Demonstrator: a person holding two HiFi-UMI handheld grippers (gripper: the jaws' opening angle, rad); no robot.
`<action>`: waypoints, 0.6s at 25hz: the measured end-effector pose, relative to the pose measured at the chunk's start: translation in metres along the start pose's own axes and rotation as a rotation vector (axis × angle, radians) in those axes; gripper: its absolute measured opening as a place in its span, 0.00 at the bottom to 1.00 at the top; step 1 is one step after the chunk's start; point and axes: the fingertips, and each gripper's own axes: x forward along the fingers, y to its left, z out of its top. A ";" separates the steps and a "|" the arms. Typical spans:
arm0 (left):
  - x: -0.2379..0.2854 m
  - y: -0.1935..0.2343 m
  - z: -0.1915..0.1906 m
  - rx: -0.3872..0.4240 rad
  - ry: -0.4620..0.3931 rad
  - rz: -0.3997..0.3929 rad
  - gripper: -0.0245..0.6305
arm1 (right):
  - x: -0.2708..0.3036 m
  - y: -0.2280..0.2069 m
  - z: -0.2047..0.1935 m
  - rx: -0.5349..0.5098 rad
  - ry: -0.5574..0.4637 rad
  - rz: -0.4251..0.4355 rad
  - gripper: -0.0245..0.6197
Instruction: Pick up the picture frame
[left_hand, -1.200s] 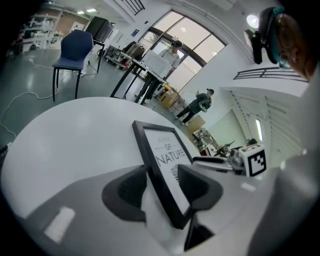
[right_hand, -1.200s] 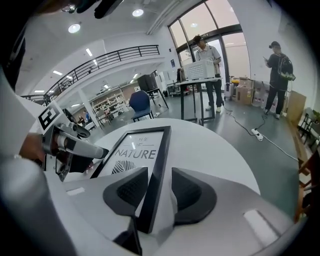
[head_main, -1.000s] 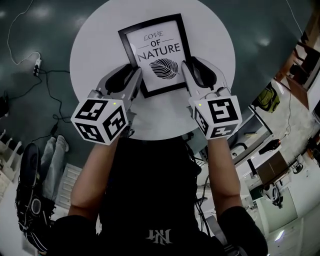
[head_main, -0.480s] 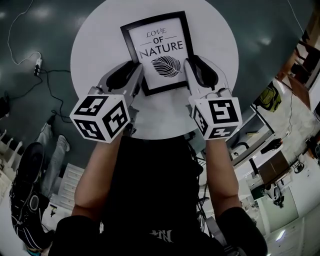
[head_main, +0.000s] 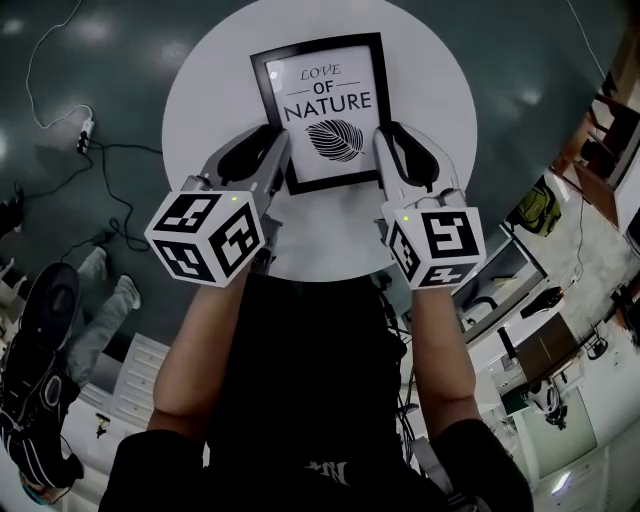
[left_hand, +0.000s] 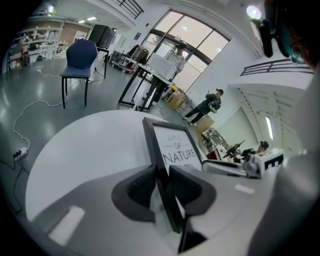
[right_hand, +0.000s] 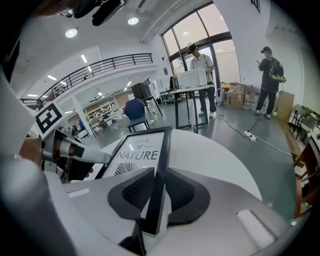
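The black picture frame (head_main: 325, 105), printed LOVE OF NATURE with a leaf, lies on the round white table (head_main: 200, 90). My left gripper (head_main: 272, 150) straddles the frame's left edge near the lower corner. In the left gripper view the frame's (left_hand: 175, 150) black bar runs between the dark pads (left_hand: 137, 192), and my left gripper (left_hand: 161, 172) is closing on it. My right gripper (head_main: 390, 145) straddles the right edge. In the right gripper view my right gripper (right_hand: 159, 182) has that edge of the frame (right_hand: 145, 150) between its closing jaws, the pads against it.
Cables and a power strip (head_main: 85, 130) lie on the dark floor left of the table. A blue chair (left_hand: 80, 55) and a desk with people (left_hand: 175, 52) stand beyond it. Another person (right_hand: 270, 65) stands near the windows. A bag (head_main: 535, 195) sits to the right.
Both pairs of jaws have narrowed onto the frame's side edges. The frame now sits a little straighter in the head view. The hands have hardly shifted.
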 end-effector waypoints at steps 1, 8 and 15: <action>-0.004 -0.002 0.003 0.006 -0.012 -0.002 0.15 | -0.003 0.001 0.004 -0.004 -0.012 -0.002 0.15; -0.044 -0.027 0.038 0.068 -0.116 -0.025 0.15 | -0.038 0.016 0.044 -0.024 -0.103 -0.015 0.15; -0.106 -0.090 0.163 0.170 -0.251 -0.048 0.15 | -0.093 0.019 0.178 -0.048 -0.255 -0.032 0.15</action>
